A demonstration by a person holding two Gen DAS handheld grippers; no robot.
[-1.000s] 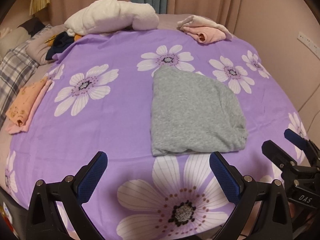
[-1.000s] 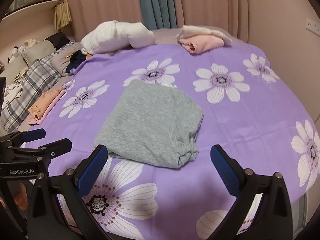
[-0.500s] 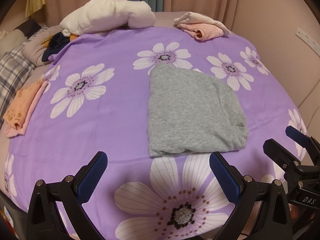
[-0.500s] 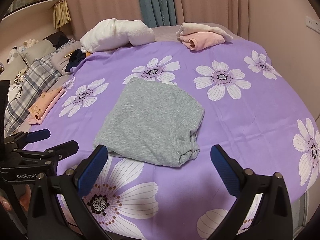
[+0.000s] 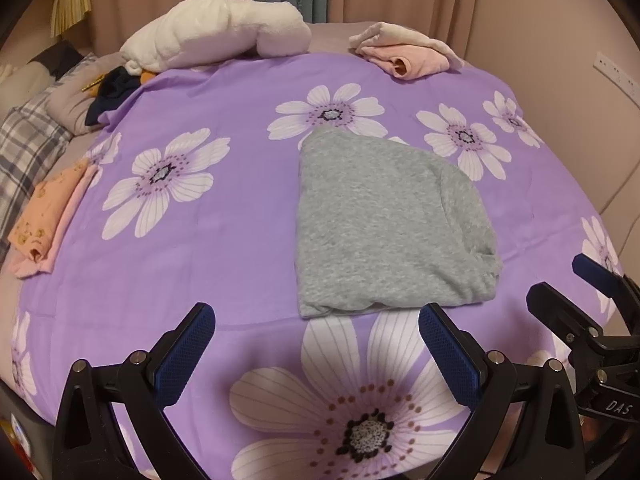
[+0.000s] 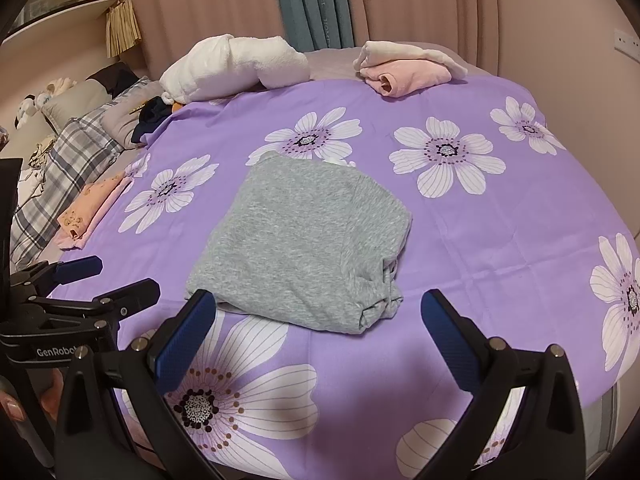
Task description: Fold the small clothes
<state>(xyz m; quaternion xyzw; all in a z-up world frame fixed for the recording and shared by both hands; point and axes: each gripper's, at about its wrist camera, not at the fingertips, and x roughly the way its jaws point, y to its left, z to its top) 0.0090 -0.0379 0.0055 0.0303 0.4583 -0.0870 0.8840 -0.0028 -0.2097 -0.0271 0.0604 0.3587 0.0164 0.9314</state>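
Grey garment (image 5: 384,224) sits folded into a compact rectangle on the purple floral bed (image 5: 224,248).
Looks finished, bar a bunched near-right corner; other folded pieces lie at the bed's far and left edges. Left claw (image 5: 316,344) spread and empty, garment at its 12 o'clock; right claw (image 6: 318,330) likewise spread, garment at 11.

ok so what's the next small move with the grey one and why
Probably bring both grippers forward to the near edge of the grey garment, either to fold it once more or to lift it to a pile. It lies folded on the purple sheet, and the left gripper and right gripper are both open, empty and just short of it.
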